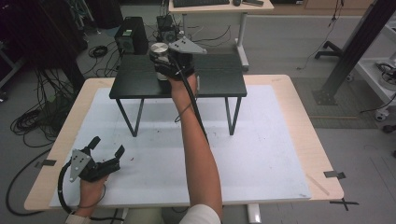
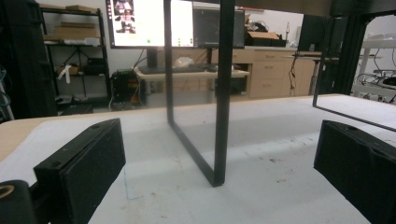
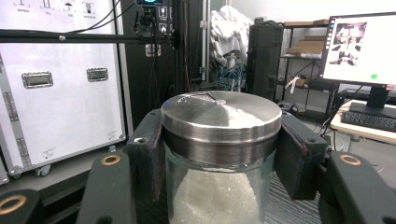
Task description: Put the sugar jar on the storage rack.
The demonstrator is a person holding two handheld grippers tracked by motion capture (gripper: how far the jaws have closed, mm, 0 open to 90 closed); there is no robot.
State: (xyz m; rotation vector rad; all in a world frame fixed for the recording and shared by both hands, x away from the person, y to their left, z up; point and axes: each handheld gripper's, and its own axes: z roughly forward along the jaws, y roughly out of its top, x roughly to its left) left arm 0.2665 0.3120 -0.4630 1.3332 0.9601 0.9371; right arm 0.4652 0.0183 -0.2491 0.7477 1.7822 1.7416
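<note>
- Right claw [image 1: 164, 65]: clenched on a glass jar [image 3: 219, 186], its two black jaws pressing the sides just under the steel lid [image 3: 222, 116]. In the high view the jar [image 1: 160, 58] sits at 12 o'clock from the person, over the far left part of a small black stand [image 1: 219, 81].
- Jar contents: a white, grainy fill shows through the glass in the right gripper view; what it is cannot be told.
- Stand: a low black top on thin black legs, set on the white mat [image 1: 261, 154] of the worktop [image 1: 299, 98], at the mat's far side.
- Left claw [image 1: 107, 150]: released, jaws spread wide and holding nothing. It rests low at 8 o'clock, well apart from the jar. Its own view looks between the jaws at one leg [image 2: 219, 93] of the stand.
- Step in hand (judged): the jar is being gripped at the stand's top, either just set there or about to be lifted; whether its base touches the top cannot be told from these views.
- Next move (judged): if placing, the jaws must part only once the base is flat on the top, then draw straight back. If lifting, a steady upright rise that keeps the lid level.
</note>
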